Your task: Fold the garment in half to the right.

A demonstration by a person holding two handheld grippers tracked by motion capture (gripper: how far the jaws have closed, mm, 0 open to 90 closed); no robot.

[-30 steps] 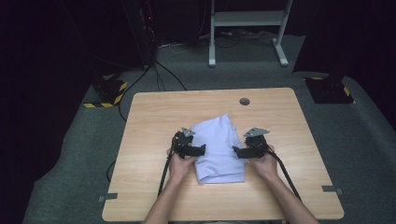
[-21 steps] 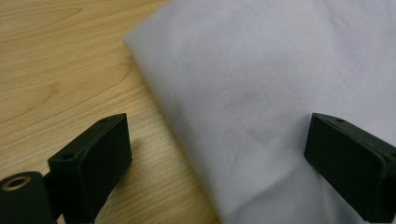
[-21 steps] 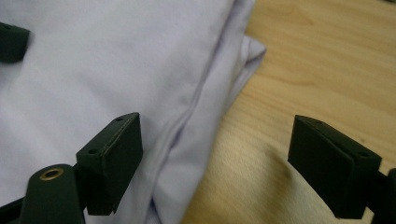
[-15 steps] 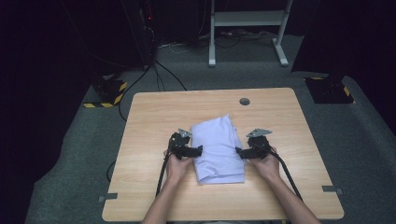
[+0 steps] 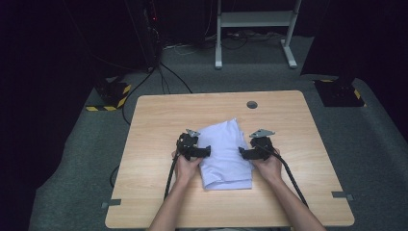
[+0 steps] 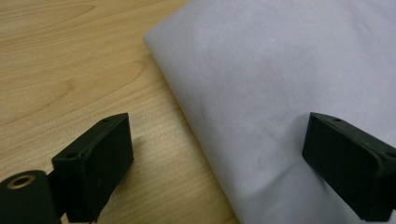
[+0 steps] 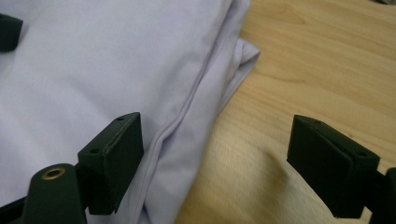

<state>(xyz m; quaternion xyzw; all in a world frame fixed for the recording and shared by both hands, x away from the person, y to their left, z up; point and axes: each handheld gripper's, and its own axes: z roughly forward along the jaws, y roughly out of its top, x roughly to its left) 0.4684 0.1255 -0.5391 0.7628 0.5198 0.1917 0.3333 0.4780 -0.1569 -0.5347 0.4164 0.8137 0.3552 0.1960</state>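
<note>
Both grippers, left gripper [image 5: 208, 152] and right gripper [image 5: 242, 153], flank the folded cloth [image 5: 224, 153], jaws apart.

Left gripper [image 5: 204, 151] and right gripper [image 5: 244, 153]: both black, blocky bodies, each topped with a grey three-cornered plate. Black cable trails from each back along the forearm toward the table's near edge. Jaws in the left gripper view [image 6: 215, 163] and right gripper view [image 7: 217, 163] are matte black rectangular pads, small round screw holes on their top faces. A brass-coloured ring sits in the black arm at lower left of each gripper view. Forearms bare, no sleeves visible.
</note>
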